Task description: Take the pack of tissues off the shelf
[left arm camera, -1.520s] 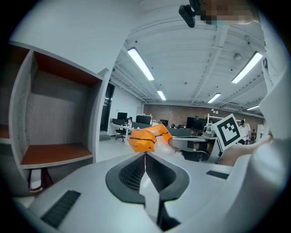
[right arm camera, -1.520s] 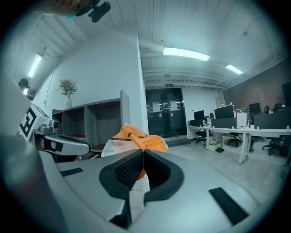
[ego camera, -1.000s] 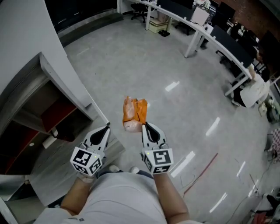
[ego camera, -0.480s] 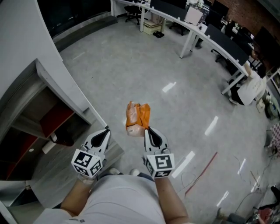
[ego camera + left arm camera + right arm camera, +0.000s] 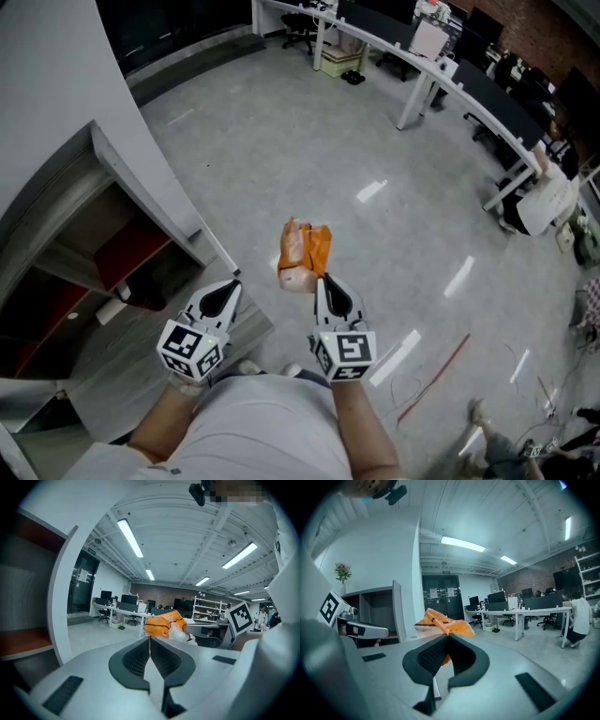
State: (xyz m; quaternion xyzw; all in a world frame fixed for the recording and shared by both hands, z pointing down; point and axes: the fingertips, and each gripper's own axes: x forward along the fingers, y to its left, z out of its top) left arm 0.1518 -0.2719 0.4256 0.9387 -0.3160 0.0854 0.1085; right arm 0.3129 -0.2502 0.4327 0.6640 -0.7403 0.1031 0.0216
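Note:
An orange and clear tissue pack (image 5: pixel 304 255) hangs in the air above the grey floor, pinched at its near end by my right gripper (image 5: pixel 323 278), which is shut on it. The right gripper view shows the orange wrapper (image 5: pixel 443 624) bunched just beyond the closed jaws. My left gripper (image 5: pixel 231 286) is shut with nothing in it, a little left of the pack and apart from it; in the left gripper view the tissue pack (image 5: pixel 165 625) shows past its tips. The grey shelf unit (image 5: pixel 141 192) with red inner panels stands at the left.
Long white desks (image 5: pixel 469 84) with dark monitors and office chairs curve along the back right. A person in white (image 5: pixel 544 199) sits at the far desk. A red line (image 5: pixel 433 372) lies on the glossy floor at lower right.
The view has shifted a little; the pack and both grippers stay together in front of me, away from the shelf. Neither gripper has changed its state.

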